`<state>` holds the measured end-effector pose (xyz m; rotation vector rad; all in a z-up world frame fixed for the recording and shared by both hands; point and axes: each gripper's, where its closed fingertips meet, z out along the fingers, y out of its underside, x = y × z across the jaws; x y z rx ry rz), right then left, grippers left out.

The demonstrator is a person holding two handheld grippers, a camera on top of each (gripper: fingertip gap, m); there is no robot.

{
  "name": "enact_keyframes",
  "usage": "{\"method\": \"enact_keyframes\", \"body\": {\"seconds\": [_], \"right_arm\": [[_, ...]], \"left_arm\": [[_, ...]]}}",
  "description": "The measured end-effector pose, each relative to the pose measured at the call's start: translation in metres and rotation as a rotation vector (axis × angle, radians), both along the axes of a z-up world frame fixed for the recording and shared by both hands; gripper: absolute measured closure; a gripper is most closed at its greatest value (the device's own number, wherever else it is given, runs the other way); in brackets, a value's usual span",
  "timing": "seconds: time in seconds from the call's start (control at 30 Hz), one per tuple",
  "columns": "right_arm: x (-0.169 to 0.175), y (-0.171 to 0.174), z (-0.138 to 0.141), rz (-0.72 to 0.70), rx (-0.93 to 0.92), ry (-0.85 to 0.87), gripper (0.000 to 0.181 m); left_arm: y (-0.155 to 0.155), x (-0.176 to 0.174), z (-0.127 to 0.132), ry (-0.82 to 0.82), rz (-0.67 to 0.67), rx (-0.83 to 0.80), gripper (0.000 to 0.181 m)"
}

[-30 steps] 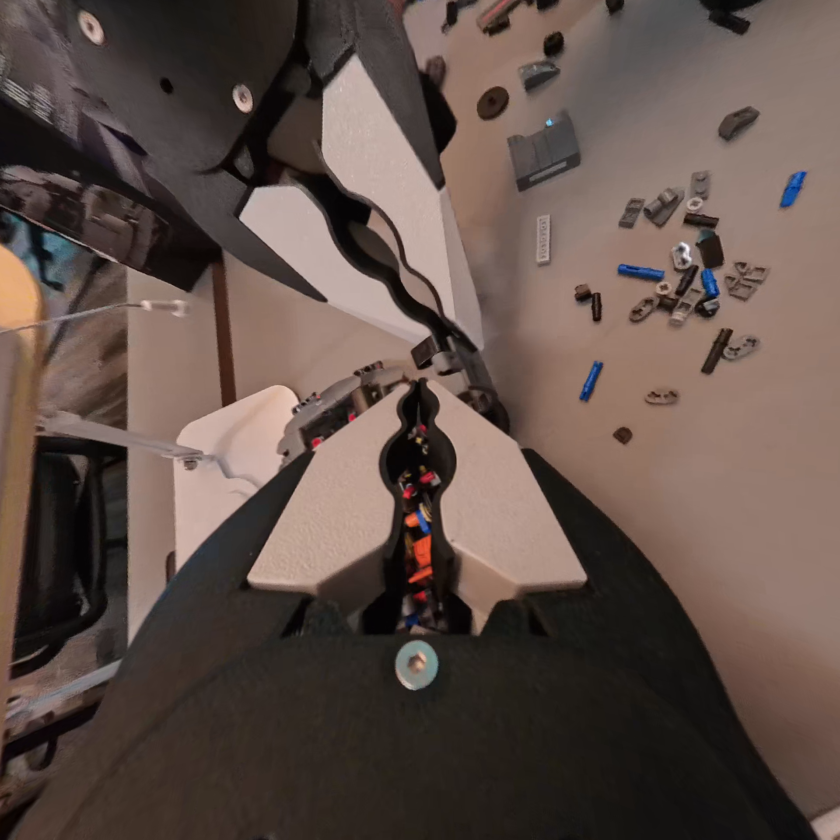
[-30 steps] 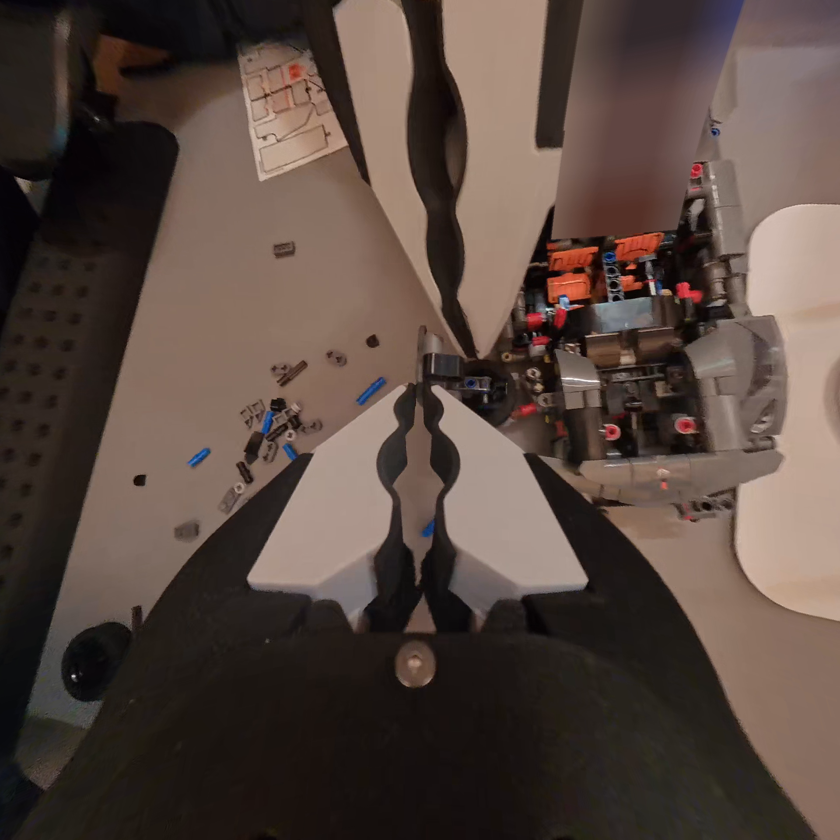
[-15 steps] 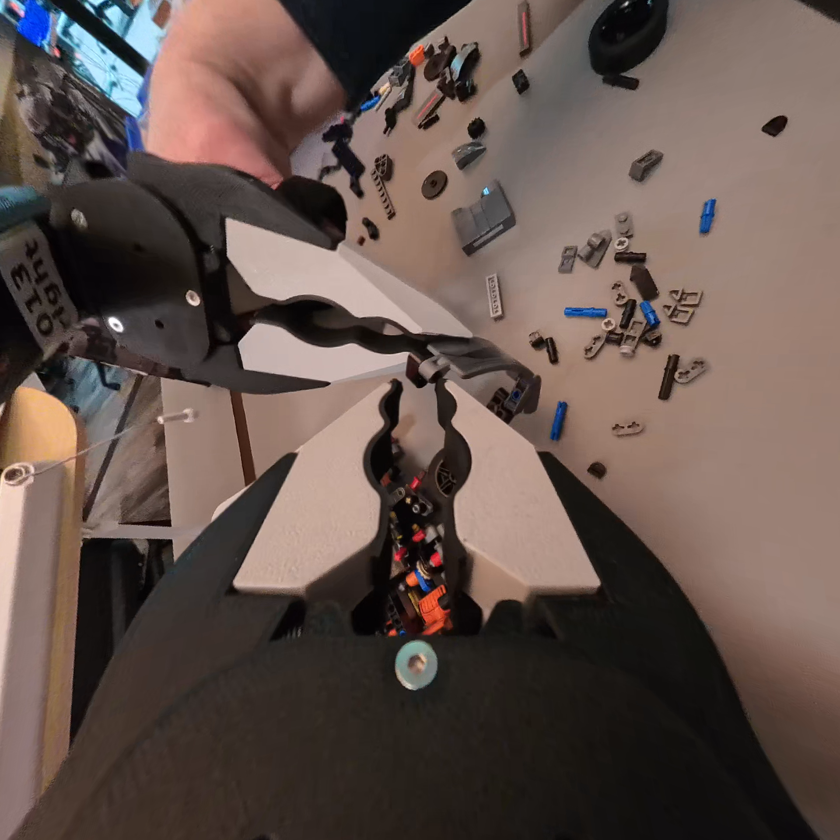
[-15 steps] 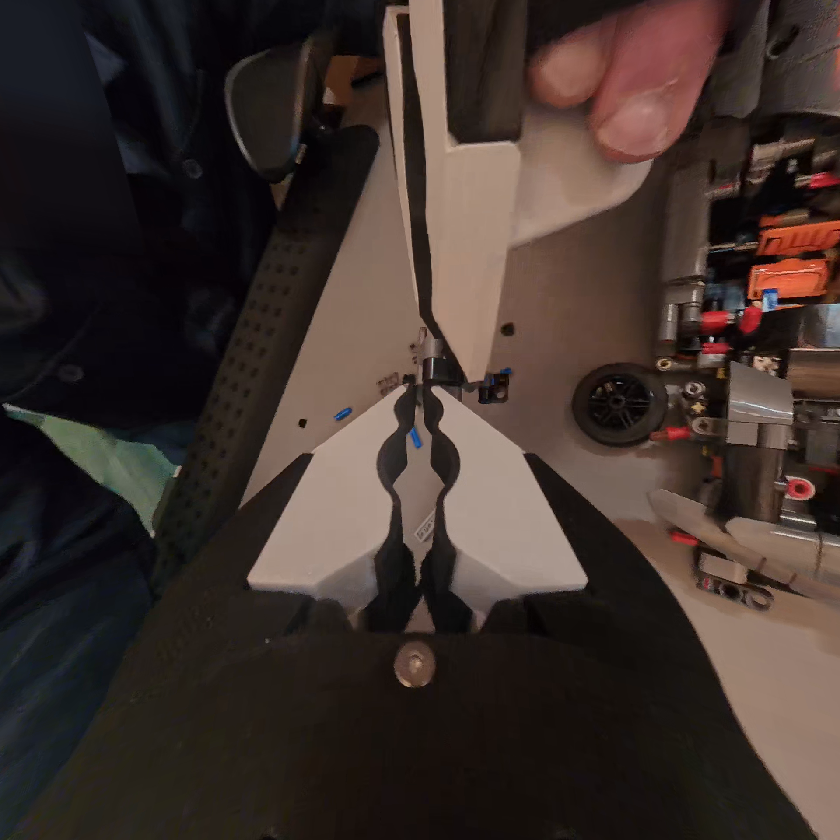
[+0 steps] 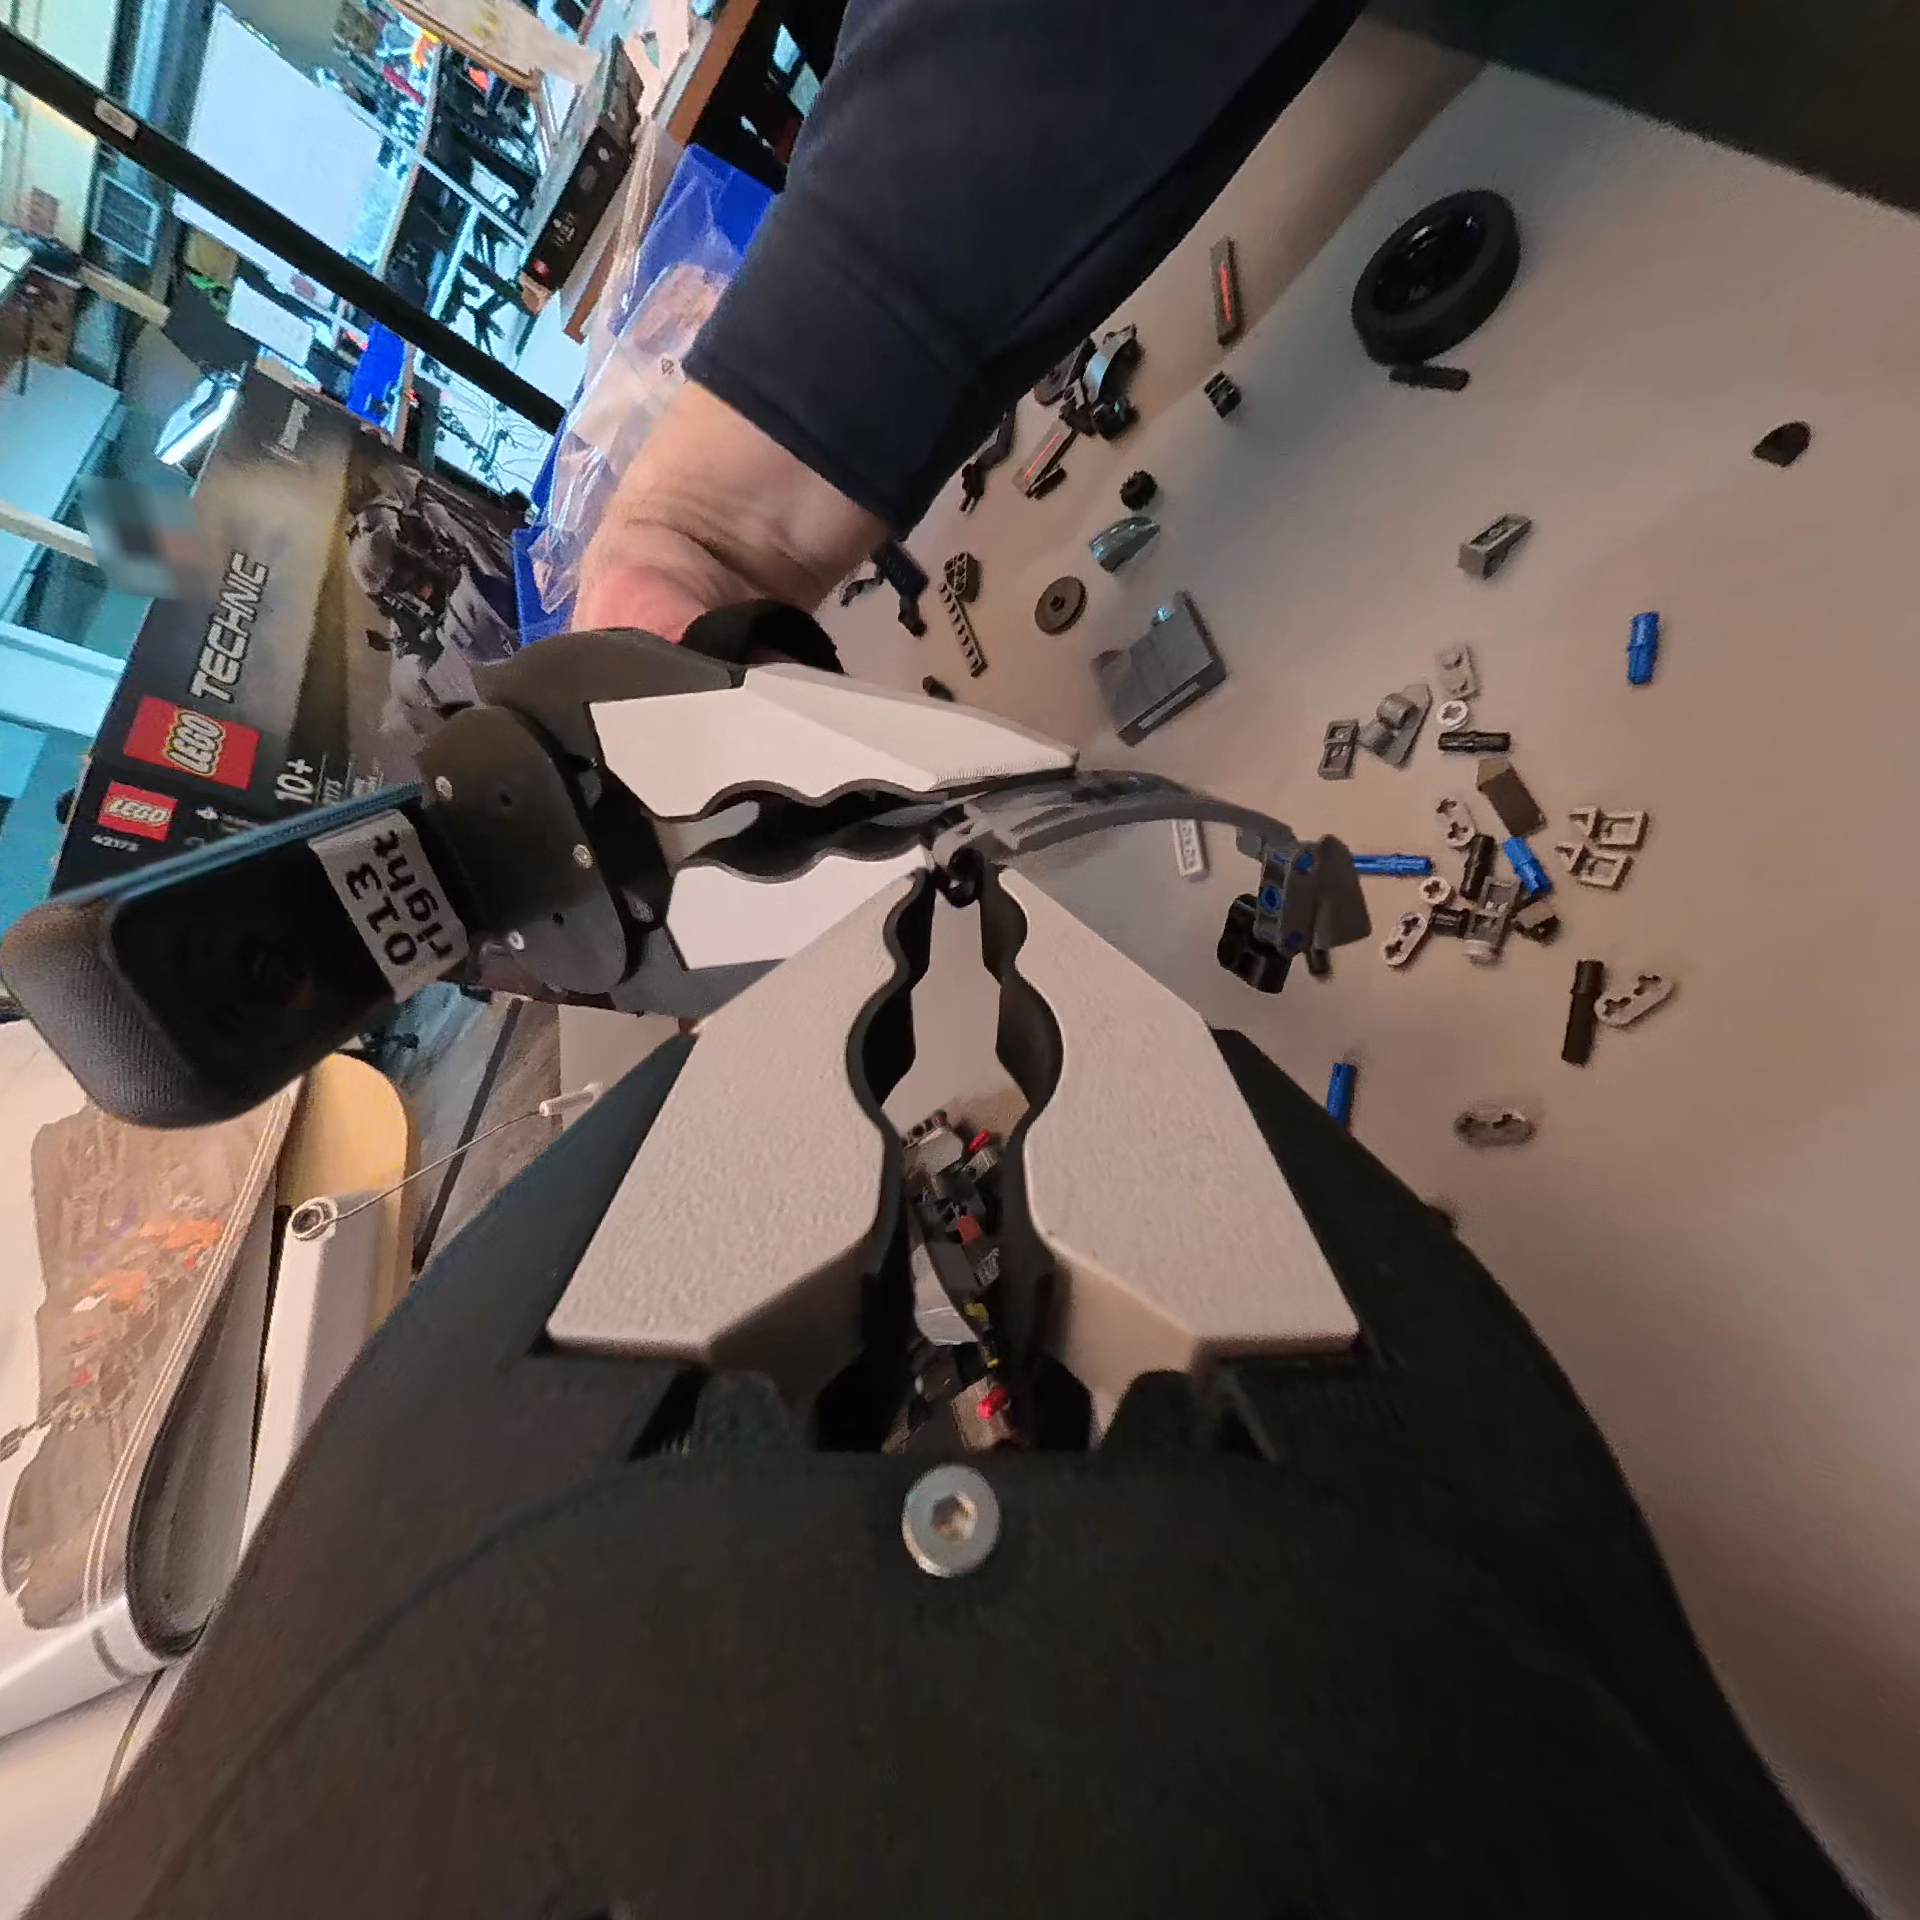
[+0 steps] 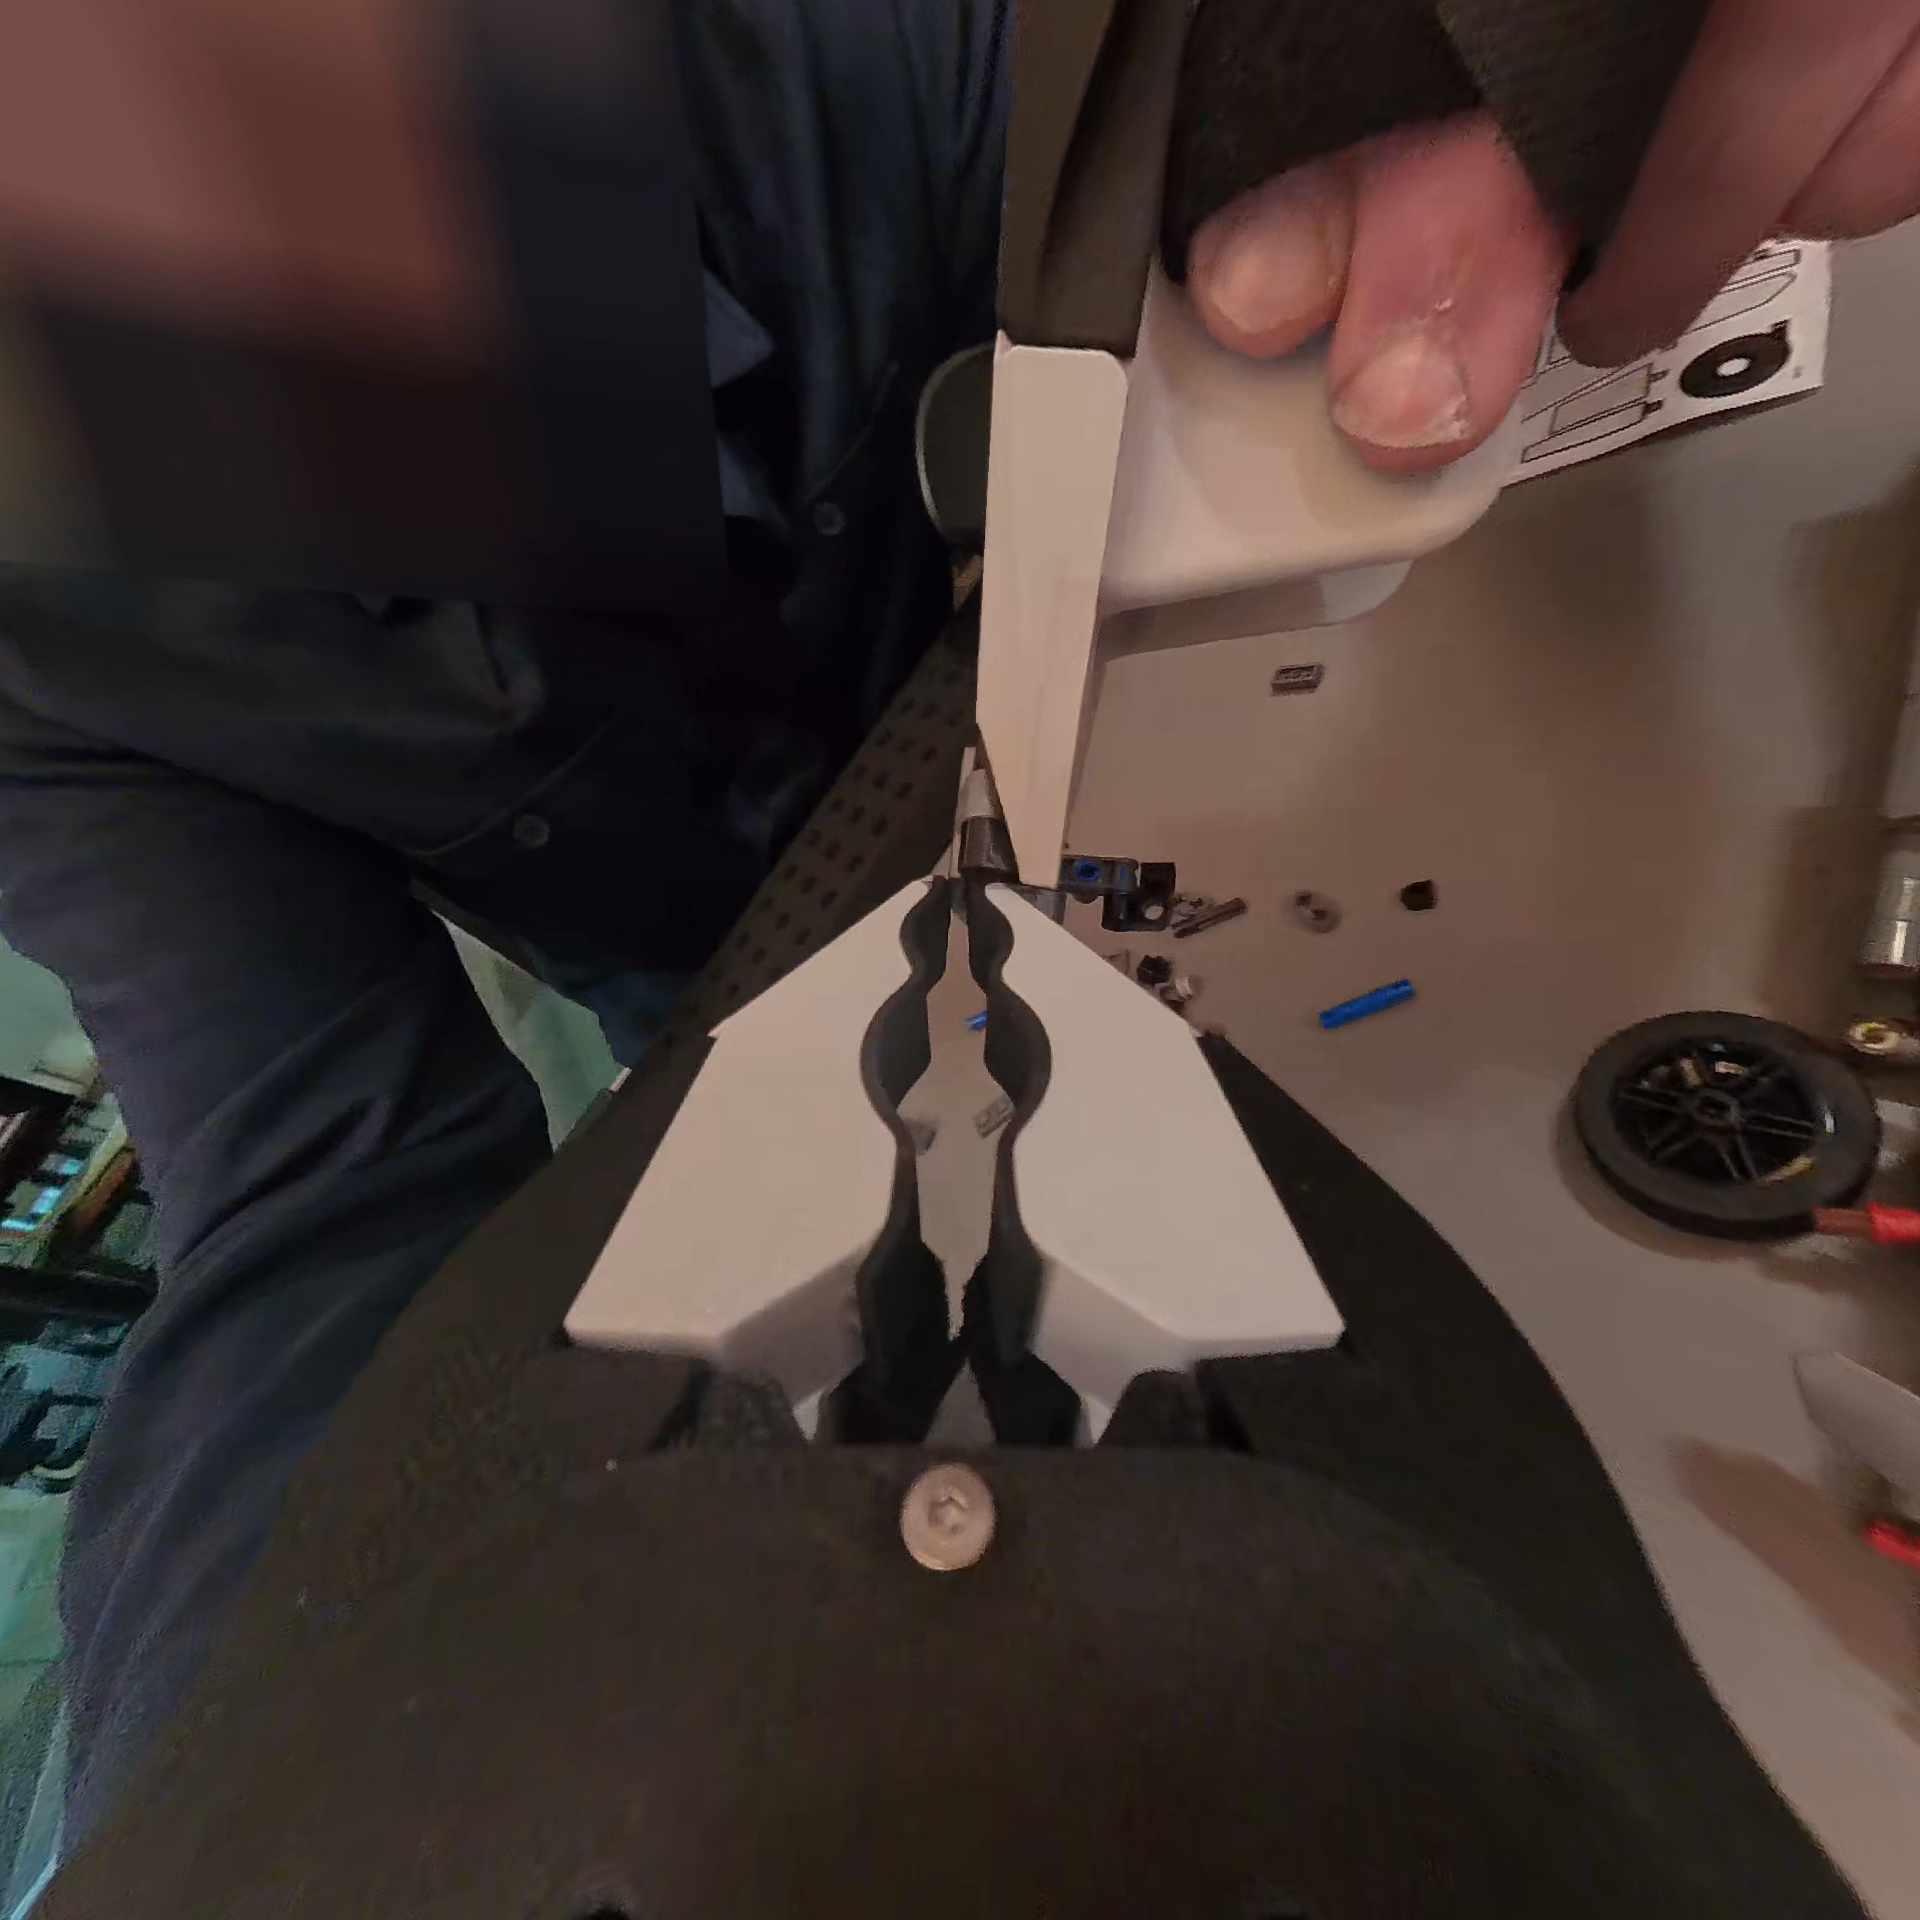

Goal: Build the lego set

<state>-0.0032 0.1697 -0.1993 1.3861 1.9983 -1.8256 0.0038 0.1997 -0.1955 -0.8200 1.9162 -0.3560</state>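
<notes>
Curved grey Lego panel with black connector end (image 5: 1164, 805): we pinch it in both jaws above the counter (image 5: 1714, 1195), steadying it for fitting.

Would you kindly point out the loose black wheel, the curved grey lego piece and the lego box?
black wheel (image 5: 1436, 272), left wrist view, on its tyre.
curved grey lego piece (image 5: 1122, 805), left wrist view, on its arched middle.
lego box (image 5: 270, 675), left wrist view, on its dark front.
</notes>
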Motion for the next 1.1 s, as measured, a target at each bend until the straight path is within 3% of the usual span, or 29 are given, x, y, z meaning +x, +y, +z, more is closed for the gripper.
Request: {"method": "enact_keyframes", "body": {"seconds": [0.2, 0.47, 0.57, 0.67, 0.77, 0.87, 0.93, 1.1], "right_arm": [[-0.004, 0.016, 0.008, -0.119, 0.008, 0.061, 0.18], [-0.015, 0.075, 0.02, -0.56, 0.224, 0.095, 0.159], [-0.011, 0.104, 0.024, -0.763, 0.339, 0.074, 0.156], [-0.01, 0.111, 0.028, -0.865, 0.463, 0.044, 0.144], [-0.016, 0.11, 0.03, -0.919, 0.476, -0.009, 0.135], [-0.025, 0.112, 0.02, -0.945, 0.506, -0.053, 0.139], [-0.029, 0.115, 0.016, -0.971, 0.541, -0.066, 0.153], [-0.029, 0.119, 0.019, -0.965, 0.607, -0.074, 0.156]], "left_arm": [[0.015, -0.001, 0.01, -0.055, 0.07, -0.02, 0.176], [0.057, -0.012, 0.024, -0.141, 0.234, -0.01, 0.177], [0.082, -0.019, 0.03, -0.183, 0.367, 0.022, 0.177], [0.102, -0.025, 0.033, -0.193, 0.511, 0.104, 0.177], [0.11, -0.028, 0.035, -0.213, 0.579, 0.107, 0.177], [0.114, -0.03, 0.036, -0.222, 0.608, 0.096, 0.177], [0.114, -0.031, 0.035, -0.217, 0.62, 0.093, 0.177], [0.117, -0.035, 0.035, -0.167, 0.617, 0.052, 0.176]]}}
